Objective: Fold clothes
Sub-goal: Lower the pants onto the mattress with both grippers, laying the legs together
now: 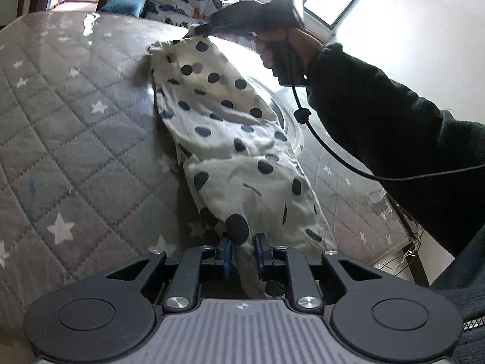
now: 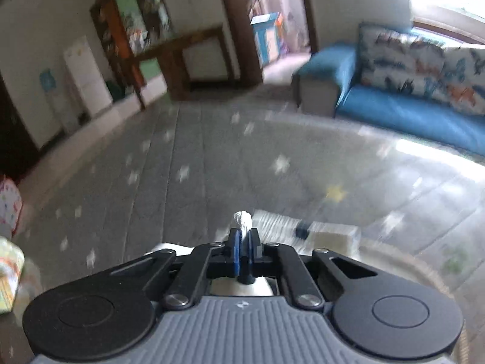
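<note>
Stretching between both grippers above grey star-quilted mat [image 1: 75, 115]: white polka-dot garment [image 1: 230, 139], twisted, sagging. Left gripper [image 1: 243, 250] pinching near end, cloth bunched between blue pads [image 1: 225, 250]. Right gripper [image 2: 242, 242] fingers pressed together on far end, white tuft poking past tips. Containers: none clearly visible. Blue sofa [image 2: 409, 112] beyond mat.

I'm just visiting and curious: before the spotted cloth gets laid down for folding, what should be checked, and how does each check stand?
1. Left gripper grips the cloth: ok, fabric sits between its fingers.
2. Right gripper grips the far end: ok, a white tuft is pinched.
3. Cloth spread flat between the grippers: not ok, it is bunched and twisted.
4. Mat free beneath for laying down: ok in the left view.
5. Cable clear of the cloth: cannot tell.
</note>
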`<state>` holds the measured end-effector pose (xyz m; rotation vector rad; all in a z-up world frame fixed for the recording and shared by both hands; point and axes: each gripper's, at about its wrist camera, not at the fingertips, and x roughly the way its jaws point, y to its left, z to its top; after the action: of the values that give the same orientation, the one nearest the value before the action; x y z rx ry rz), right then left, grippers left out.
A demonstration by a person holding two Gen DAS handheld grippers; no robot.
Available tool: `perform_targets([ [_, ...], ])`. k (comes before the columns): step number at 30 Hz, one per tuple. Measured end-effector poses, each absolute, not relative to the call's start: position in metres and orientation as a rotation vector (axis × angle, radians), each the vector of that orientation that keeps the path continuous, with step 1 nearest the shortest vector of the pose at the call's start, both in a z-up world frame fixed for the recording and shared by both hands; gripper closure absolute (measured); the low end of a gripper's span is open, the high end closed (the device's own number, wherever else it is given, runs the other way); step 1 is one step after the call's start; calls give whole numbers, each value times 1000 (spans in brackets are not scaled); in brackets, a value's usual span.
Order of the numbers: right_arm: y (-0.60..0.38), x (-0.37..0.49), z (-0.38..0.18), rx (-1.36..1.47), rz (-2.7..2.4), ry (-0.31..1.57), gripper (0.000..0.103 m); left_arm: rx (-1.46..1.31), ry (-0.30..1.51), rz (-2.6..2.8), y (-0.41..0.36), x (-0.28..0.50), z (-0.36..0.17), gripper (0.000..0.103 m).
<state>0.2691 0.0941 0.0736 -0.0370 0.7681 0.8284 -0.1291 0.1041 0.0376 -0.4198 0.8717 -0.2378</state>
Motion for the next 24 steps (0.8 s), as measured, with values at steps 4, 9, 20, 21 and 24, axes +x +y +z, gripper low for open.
perform_targets([
  [4, 87, 272, 71, -40, 791, 754, 98, -409, 891, -215, 104, -120, 31, 85],
  [9, 75, 279, 62, -36, 712, 762, 98, -397, 907, -209, 102, -116, 28, 85],
  [20, 61, 281, 55, -44, 633, 745, 71, -395, 925, -196, 106, -116, 28, 85],
  [21, 61, 279, 55, -48, 640, 748, 71, -395, 927, -197, 107, -117, 28, 85],
  [24, 59, 274, 55, -59, 661, 756, 72, -394, 932, -193, 107, -118, 28, 85],
])
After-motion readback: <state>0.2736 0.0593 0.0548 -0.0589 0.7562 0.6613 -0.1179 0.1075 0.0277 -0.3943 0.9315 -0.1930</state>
